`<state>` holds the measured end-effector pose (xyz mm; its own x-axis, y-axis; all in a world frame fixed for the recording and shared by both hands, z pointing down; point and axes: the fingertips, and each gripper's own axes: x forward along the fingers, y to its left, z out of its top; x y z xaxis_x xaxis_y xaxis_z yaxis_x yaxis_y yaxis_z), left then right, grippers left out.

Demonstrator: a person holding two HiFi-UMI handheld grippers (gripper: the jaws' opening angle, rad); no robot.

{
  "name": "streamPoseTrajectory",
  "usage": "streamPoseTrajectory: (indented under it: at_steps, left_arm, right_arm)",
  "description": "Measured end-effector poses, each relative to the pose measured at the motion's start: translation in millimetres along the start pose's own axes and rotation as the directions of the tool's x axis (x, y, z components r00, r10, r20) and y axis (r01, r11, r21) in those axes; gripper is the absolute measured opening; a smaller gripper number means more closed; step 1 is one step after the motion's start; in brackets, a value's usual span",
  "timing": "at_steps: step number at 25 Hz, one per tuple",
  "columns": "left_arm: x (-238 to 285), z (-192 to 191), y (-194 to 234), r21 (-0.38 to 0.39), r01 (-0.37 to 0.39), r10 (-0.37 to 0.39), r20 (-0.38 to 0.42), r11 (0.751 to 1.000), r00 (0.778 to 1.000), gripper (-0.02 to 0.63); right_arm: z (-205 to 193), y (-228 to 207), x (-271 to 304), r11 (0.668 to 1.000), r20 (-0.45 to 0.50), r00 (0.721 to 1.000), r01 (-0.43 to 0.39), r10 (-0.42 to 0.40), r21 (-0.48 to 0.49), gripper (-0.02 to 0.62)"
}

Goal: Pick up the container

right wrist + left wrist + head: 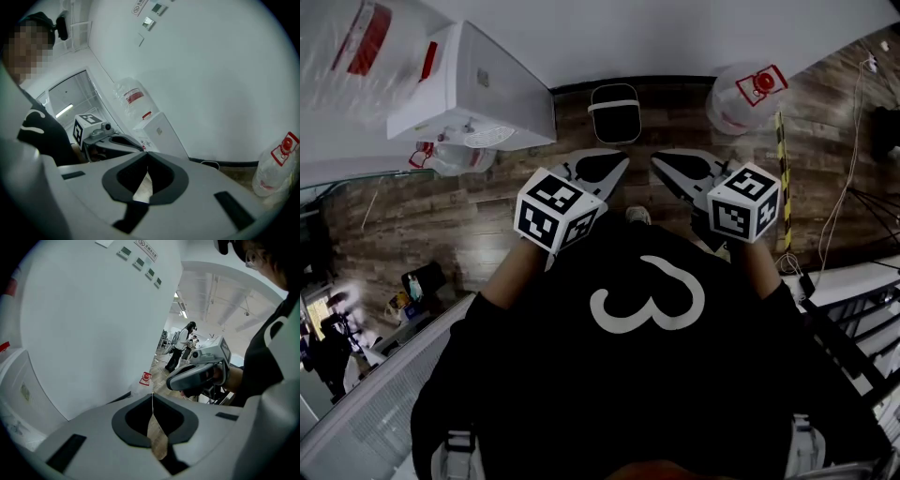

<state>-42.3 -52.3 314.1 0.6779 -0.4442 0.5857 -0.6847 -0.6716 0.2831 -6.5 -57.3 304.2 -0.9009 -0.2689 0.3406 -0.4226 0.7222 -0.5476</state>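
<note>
Jaws closed, empty — left gripper (619, 165), right gripper (662, 162).

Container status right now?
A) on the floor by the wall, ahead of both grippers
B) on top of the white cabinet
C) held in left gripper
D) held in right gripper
A: the container stands on the floor by the wall, ahead of the left gripper and right gripper, both shut and empty.

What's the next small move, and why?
Probably lower the right hand-held gripper toward the container on the floor by the wall and open it. Both it and the left hand-held gripper are shut, empty and held up by the torso, far from the container.
</note>
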Motion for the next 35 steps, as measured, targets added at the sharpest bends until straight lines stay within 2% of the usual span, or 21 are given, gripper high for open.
streamPoseTrajectory:
  at_steps: [8, 15, 21, 24, 28, 35]
  left_arm:
    - [29, -1, 42, -0.030, 0.012, -0.013, -0.025, 0.999, 1.000, 0.018]
    - [69, -1, 103, -0.053, 0.007, -0.012, -0.081, 0.999, 0.997, 0.020]
    - [105, -19, 155, -0.073, -0.025, 0.013, -0.160, 0.997, 0.987, 0.025]
    - [124, -29, 181, -0.079, -0.019, 0.004, -0.189, 0.997, 0.982, 0.068]
    - [158, -45, 217, -0.028, -0.005, -0.001, -0.223, 1.000, 0.975, 0.111]
    - [216, -86, 251, 0.128, 0.008, 0.033, -0.315, 0.992, 0.948, 0.186]
  right_arm:
    - [7, -35, 23, 0.999, -0.027, 1.000, 0.016, -0.015, 0.031, 0.025]
    - [13, -92, 50, 0.993, -0.054, 0.997, 0.055, -0.049, 0.109, 0.025]
    - [-1, -131, 85, 0.985, -0.103, 0.993, 0.065, -0.049, 0.163, 0.025]
    - [-15, -153, 104, 0.976, -0.137, 0.990, 0.067, -0.040, 0.206, 0.025]
    - [-36, -184, 127, 0.961, -0.168, 0.985, 0.078, -0.034, 0.264, 0.025]
    - [-87, -213, 147, 0.912, -0.193, 0.981, 0.095, -0.018, 0.400, 0.025]
